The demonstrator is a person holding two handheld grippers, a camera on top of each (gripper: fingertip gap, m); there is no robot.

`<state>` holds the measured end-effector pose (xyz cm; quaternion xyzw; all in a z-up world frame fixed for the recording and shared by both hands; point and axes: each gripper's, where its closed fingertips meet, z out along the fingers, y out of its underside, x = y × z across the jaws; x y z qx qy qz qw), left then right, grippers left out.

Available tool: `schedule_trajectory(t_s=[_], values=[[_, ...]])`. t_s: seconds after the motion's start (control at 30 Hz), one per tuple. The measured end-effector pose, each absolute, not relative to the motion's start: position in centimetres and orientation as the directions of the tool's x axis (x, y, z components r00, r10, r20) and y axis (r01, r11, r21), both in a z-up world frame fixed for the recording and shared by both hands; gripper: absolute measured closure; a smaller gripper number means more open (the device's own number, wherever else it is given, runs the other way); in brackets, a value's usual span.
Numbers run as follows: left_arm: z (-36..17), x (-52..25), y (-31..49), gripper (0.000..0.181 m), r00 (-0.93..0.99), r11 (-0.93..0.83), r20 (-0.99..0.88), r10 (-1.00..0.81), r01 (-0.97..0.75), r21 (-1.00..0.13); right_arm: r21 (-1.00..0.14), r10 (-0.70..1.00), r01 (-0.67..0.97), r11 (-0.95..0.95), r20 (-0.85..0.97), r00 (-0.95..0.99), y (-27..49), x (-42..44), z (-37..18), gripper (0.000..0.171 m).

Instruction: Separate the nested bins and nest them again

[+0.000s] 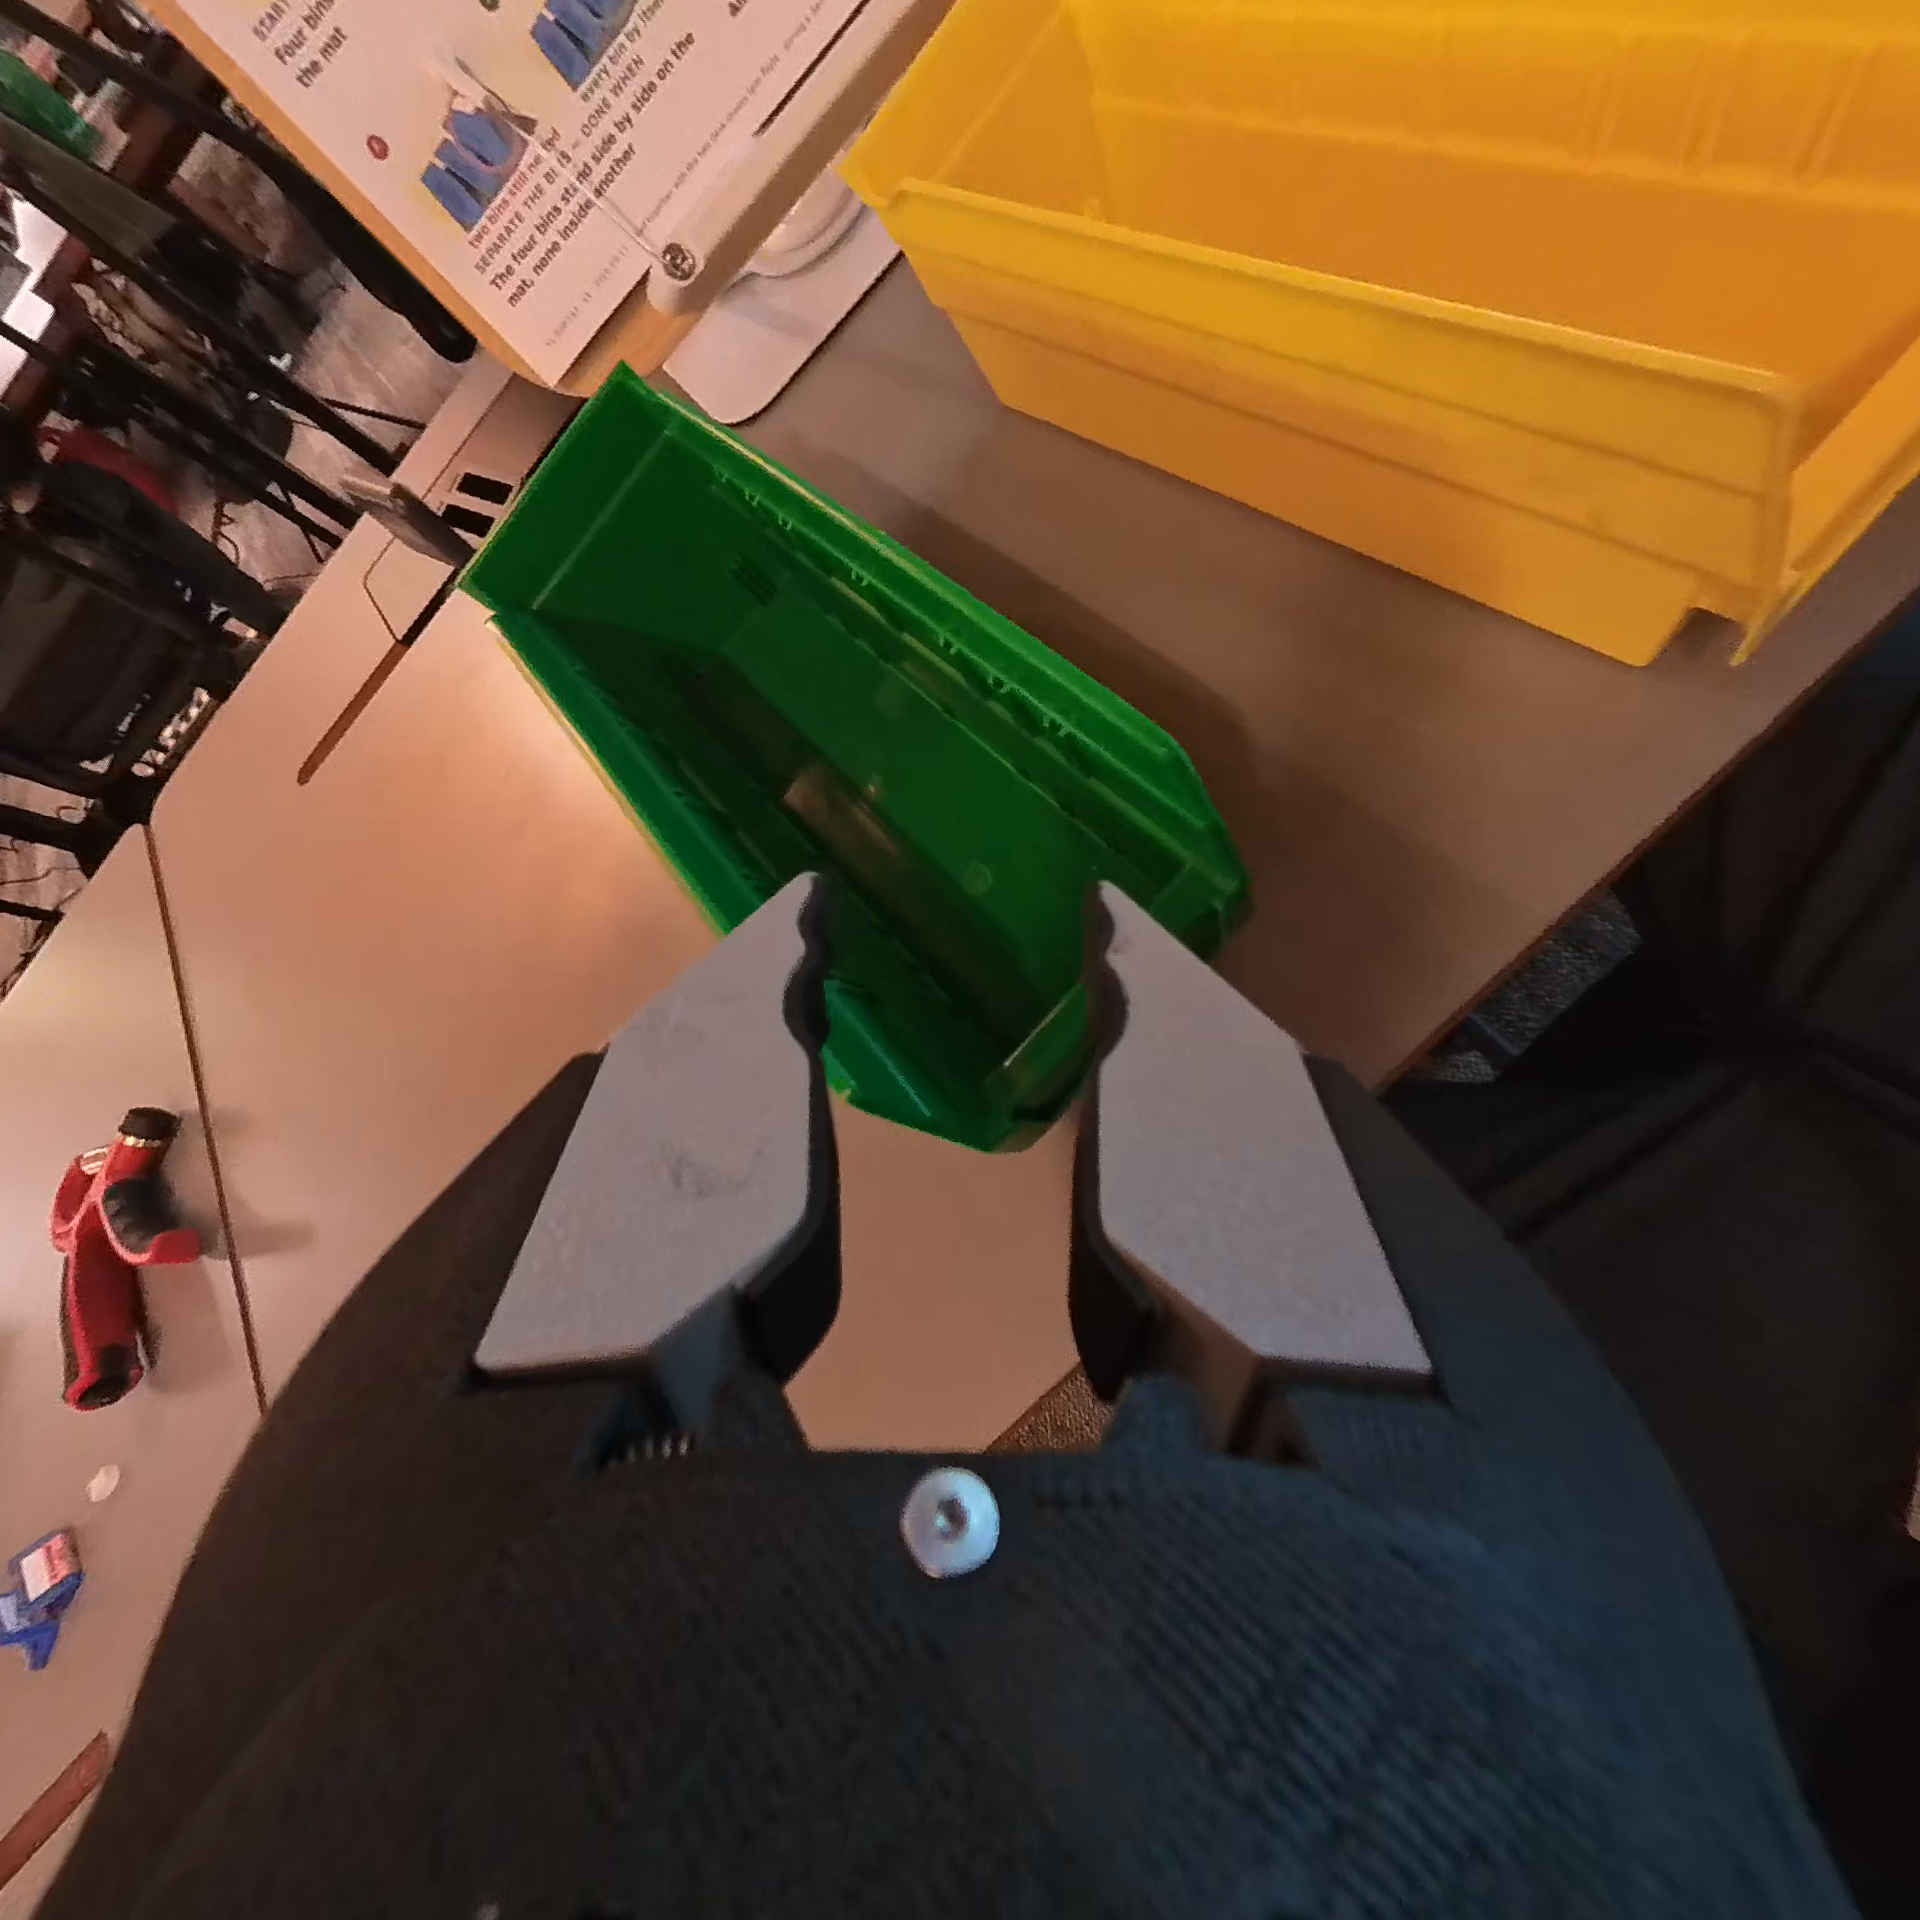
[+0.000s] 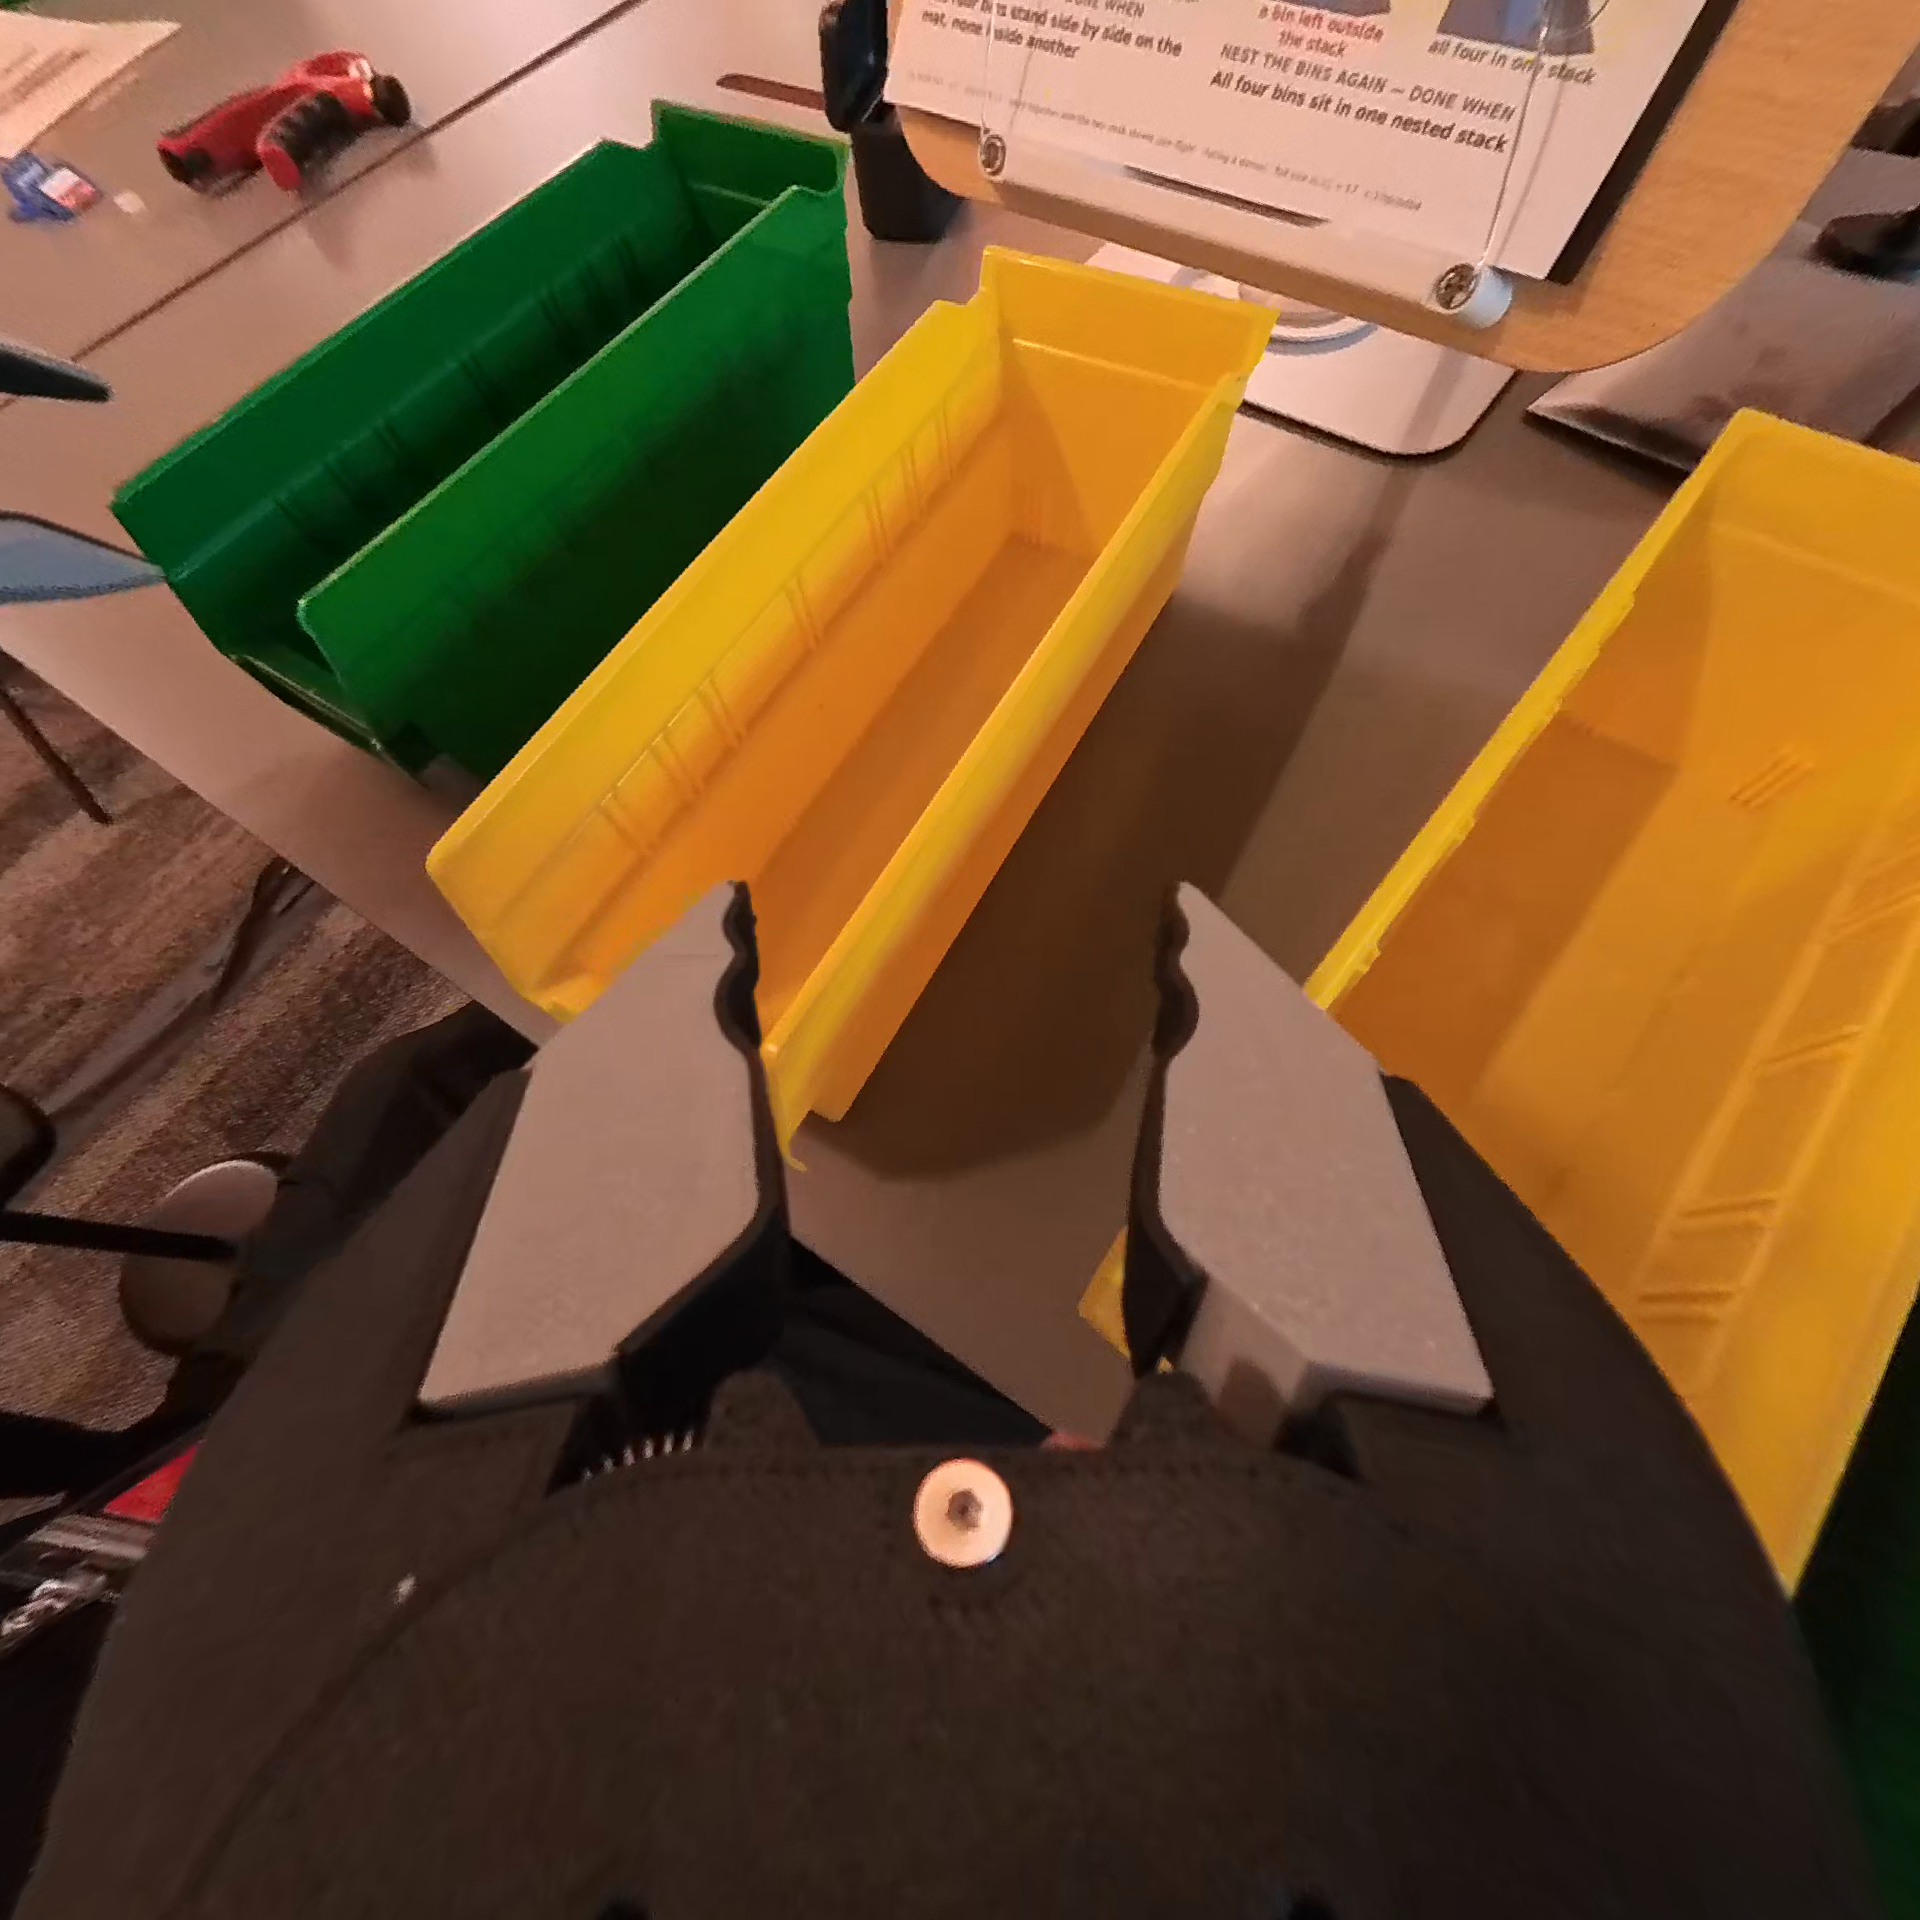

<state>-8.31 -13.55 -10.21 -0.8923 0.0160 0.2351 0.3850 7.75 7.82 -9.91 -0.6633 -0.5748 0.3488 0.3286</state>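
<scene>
A narrow green bin (image 1: 831, 707) stands on the grey table (image 1: 416, 935). My left gripper (image 1: 954, 914) is open, its fingertips to either side of the bin's near end; I cannot tell if they touch it. The green bin (image 2: 468, 488) is at the left in the right wrist view. Beside it stands a narrow yellow bin (image 2: 914, 665), which also shows in the left wrist view (image 1: 1351, 343). My right gripper (image 2: 958, 904) is open and empty, with that bin's near right corner between its fingers. A wide yellow bin (image 2: 1683, 935) stands to the right.
An instruction card on a wooden stand (image 2: 1247, 135) stands behind the bins on a white base (image 2: 1382, 405). A red and black tool (image 2: 281, 120) and a small blue item (image 1: 36, 1605) lie on the far left table. The table edge and carpet (image 2: 156, 935) are on the near left.
</scene>
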Motion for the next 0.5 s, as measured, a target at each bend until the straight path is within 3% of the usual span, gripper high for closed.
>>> schedule_trajectory(t_s=[0.03,0.5], values=[[-10.3,-8.6,-13.7,0.135,0.886,-0.707,-0.434,0.161,-0.204,-0.677,-0.837,0.992,0.534,-0.122,-0.080,0.101,8.0,7.8,-9.9,0.099],[-10.4,-8.8,-14.3,0.137,0.879,-0.719,-0.450,0.157,-0.210,-0.662,-0.856,0.981,0.517,-0.021,0.083,0.178,8.5,7.5,-8.9,0.105]])
